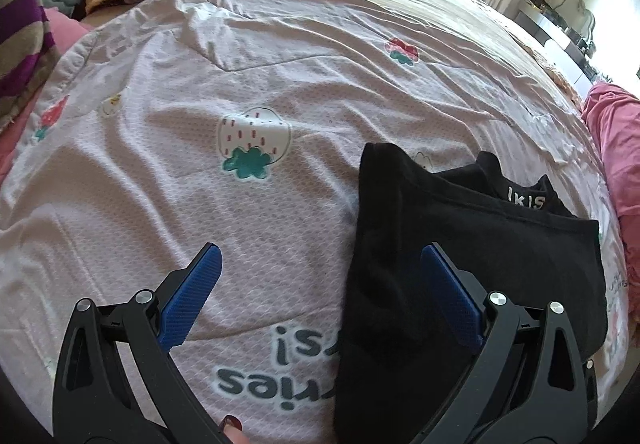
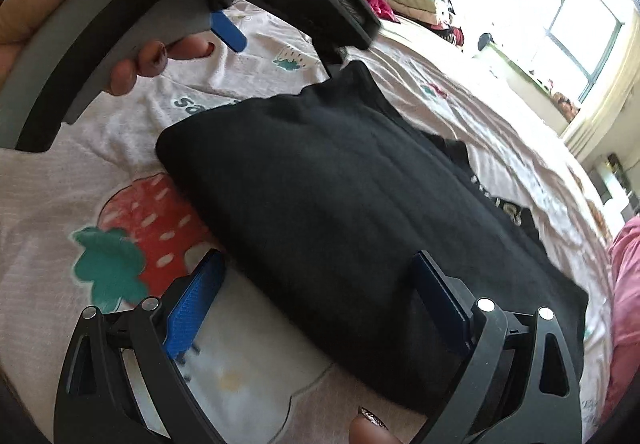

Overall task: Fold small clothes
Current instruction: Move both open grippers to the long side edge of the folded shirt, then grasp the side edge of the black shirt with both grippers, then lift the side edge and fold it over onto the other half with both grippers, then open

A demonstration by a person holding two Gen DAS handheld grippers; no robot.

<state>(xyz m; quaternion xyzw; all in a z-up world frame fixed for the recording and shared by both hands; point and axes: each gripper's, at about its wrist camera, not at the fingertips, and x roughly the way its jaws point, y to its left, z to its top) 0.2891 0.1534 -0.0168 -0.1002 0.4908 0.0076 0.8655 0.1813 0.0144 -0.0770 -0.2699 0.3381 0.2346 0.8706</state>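
Both grippers stand wide with nothing between their blue pads: the left gripper (image 1: 320, 284) and right gripper (image 2: 320, 292). One folded black garment (image 2: 340, 204) lies flat on the strawberry-print bedsheet (image 1: 200, 104), beneath both grippers.

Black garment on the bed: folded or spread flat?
Folded. The black garment is a compact block with a rounded doubled edge; a printed layer pokes out beneath it.
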